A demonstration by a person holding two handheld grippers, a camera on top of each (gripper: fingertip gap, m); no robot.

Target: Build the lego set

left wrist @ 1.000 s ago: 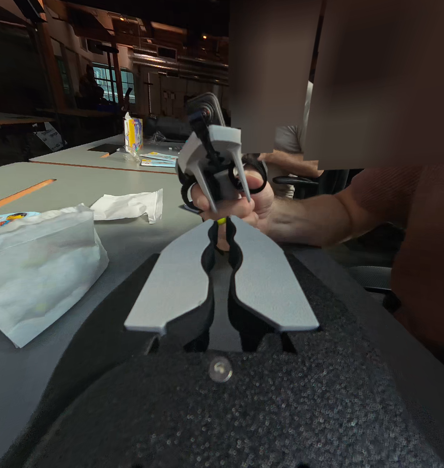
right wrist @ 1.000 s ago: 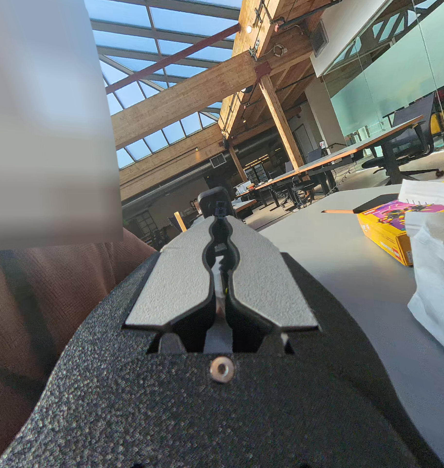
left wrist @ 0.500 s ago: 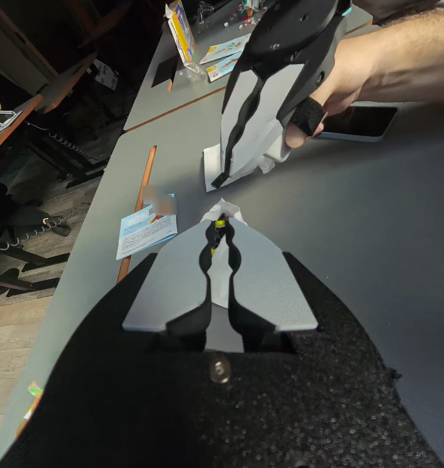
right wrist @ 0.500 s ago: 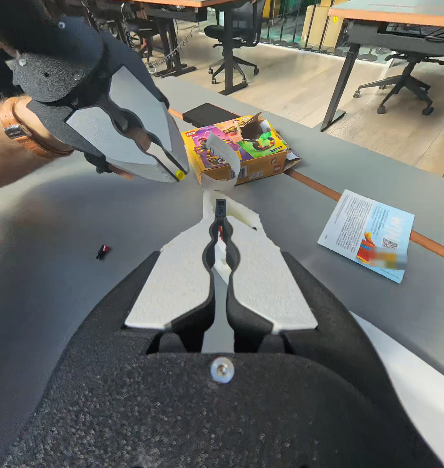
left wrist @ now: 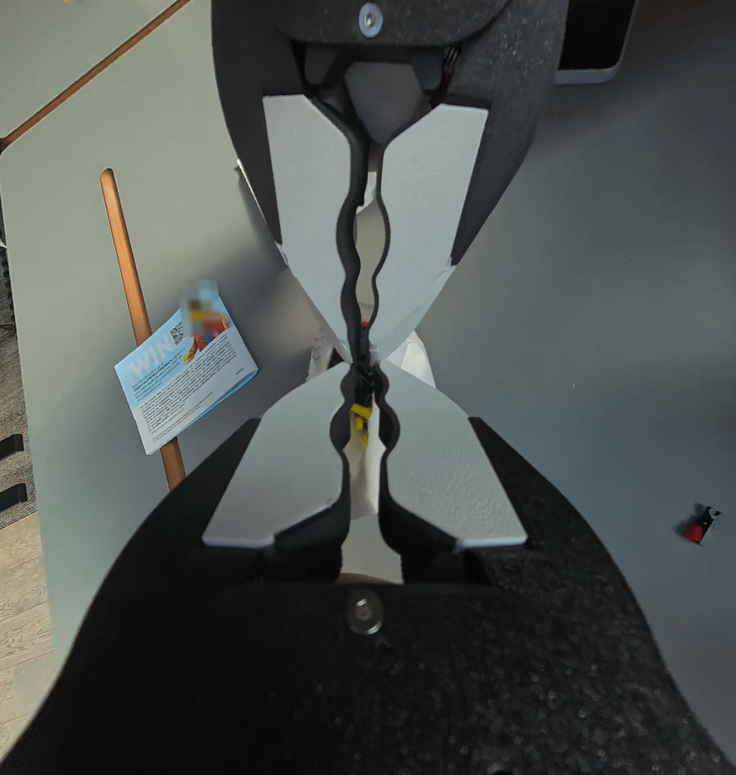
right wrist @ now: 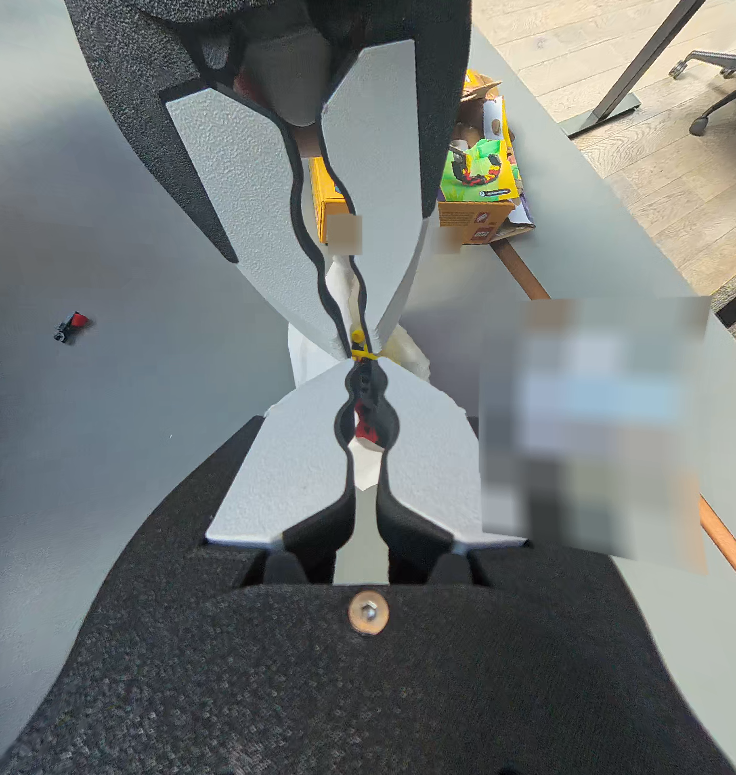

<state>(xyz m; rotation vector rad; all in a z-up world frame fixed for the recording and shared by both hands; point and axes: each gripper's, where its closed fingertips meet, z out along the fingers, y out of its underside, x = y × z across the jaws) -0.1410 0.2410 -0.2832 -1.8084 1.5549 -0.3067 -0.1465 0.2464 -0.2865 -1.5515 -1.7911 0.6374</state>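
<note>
My left gripper [left wrist: 362, 374] is shut on a small yellow and black lego piece [left wrist: 360, 413]. My right gripper [right wrist: 364, 368] is shut on a small black and red lego piece [right wrist: 364, 419]. Both point down over the grey table [left wrist: 588, 314], and their tips meet so the two pieces touch. In the left wrist view the right gripper [left wrist: 362, 354] comes in from the top. In the right wrist view the left gripper [right wrist: 360, 350] comes in from the top with the yellow piece [right wrist: 359, 344] at its tips. How the pieces join is hidden by the fingers.
A loose red and black lego piece [left wrist: 699, 528] lies apart on the table [right wrist: 70, 326]. A white paper bag [right wrist: 311, 348] lies under the tips. A blue leaflet [left wrist: 185, 369], an opened yellow lego box [right wrist: 475, 188], a phone [left wrist: 588, 42] and the table edge [left wrist: 5, 293] are nearby. Only a small space, under 4 cm, lies between the two pairs of fingers.
Both grippers have swung down from facing each other in the air. They now point at the table, and their tips and held pieces have come together.
</note>
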